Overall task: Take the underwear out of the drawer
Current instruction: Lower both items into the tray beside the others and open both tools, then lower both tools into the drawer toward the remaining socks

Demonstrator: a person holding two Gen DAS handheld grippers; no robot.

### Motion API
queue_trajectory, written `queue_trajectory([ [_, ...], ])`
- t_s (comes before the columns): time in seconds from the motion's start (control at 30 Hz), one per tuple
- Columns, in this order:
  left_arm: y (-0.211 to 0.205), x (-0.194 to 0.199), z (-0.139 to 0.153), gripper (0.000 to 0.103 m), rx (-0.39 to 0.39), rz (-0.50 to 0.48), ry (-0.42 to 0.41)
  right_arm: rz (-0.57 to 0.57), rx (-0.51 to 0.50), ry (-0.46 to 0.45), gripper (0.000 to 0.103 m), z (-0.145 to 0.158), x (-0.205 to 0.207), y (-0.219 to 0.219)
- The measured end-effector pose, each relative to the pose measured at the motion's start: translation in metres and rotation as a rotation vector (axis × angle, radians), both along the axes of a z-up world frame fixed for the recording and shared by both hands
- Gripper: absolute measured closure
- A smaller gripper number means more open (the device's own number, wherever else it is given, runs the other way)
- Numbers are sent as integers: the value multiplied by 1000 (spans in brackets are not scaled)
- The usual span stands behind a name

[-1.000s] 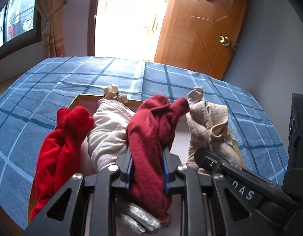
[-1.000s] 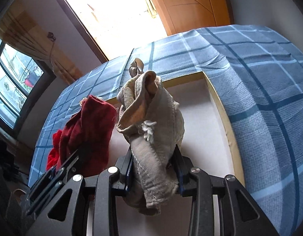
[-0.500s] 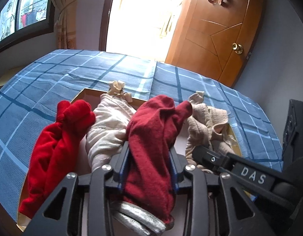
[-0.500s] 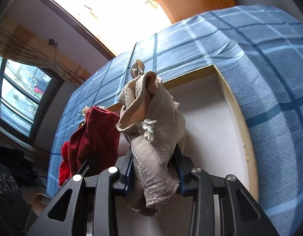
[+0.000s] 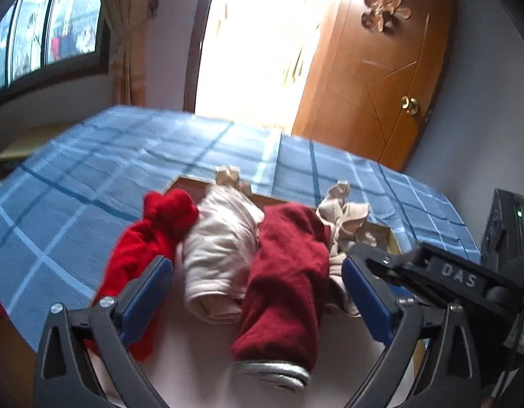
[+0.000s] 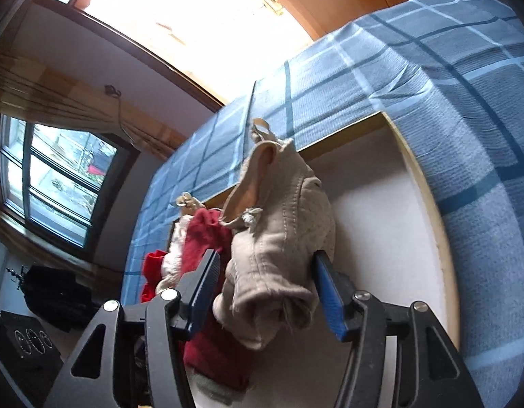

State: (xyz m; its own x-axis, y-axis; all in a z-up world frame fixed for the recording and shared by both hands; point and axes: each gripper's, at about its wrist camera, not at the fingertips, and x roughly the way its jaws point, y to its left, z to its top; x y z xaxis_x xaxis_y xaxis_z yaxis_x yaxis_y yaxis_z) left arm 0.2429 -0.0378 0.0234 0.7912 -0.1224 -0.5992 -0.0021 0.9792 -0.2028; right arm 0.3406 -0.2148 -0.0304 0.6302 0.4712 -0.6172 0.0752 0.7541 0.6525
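Note:
The open drawer [image 5: 207,346] with a white floor and wooden rim [image 6: 428,210] sits amid a blue plaid cover. In it stand a bright red garment [image 5: 149,238], a pale pink one [image 5: 221,251], a dark red underwear [image 5: 285,282] with a grey waistband, and a beige one [image 5: 347,217]. My left gripper [image 5: 258,292] is open, its blue pads spread wide around the pink and dark red pieces. My right gripper [image 6: 265,289] is open, with the beige underwear [image 6: 279,238] between its pads; the dark red piece [image 6: 207,234] is to its left.
The blue plaid cover [image 5: 91,176] surrounds the drawer on three sides. A wooden door [image 5: 381,78] and a bright doorway are behind. A window with a curtain [image 5: 125,34] is at the left. Black equipment [image 6: 27,336] stands on the floor at the lower left.
Both grippers have opened: the left let go of the dark red underwear, the right of the beige one. Both pieces now rest in the drawer, and both cameras have tilted up.

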Motion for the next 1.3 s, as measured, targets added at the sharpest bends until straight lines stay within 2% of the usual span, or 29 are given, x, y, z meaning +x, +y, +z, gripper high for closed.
queue_trajectory([
  [0.2, 2, -16, 1, 1, 50, -37, -9, -35, 51, -72, 44, 13, -33, -7],
  [0.37, 6, -28, -3, 1, 50, -38, -1, -35, 15, -115, 44, 21, -60, 0],
  [0.77, 8, -60, -7, 1, 134, -71, -37, -54, -131, -235, 44, 32, -122, 23],
  [1.07, 11, -84, -17, 1, 183, -101, -40, -64, -196, -271, 44, 27, -163, 26],
  [1.3, 11, -103, -25, 1, 185, -146, -24, -71, -222, -283, 44, 22, -193, 23],
])
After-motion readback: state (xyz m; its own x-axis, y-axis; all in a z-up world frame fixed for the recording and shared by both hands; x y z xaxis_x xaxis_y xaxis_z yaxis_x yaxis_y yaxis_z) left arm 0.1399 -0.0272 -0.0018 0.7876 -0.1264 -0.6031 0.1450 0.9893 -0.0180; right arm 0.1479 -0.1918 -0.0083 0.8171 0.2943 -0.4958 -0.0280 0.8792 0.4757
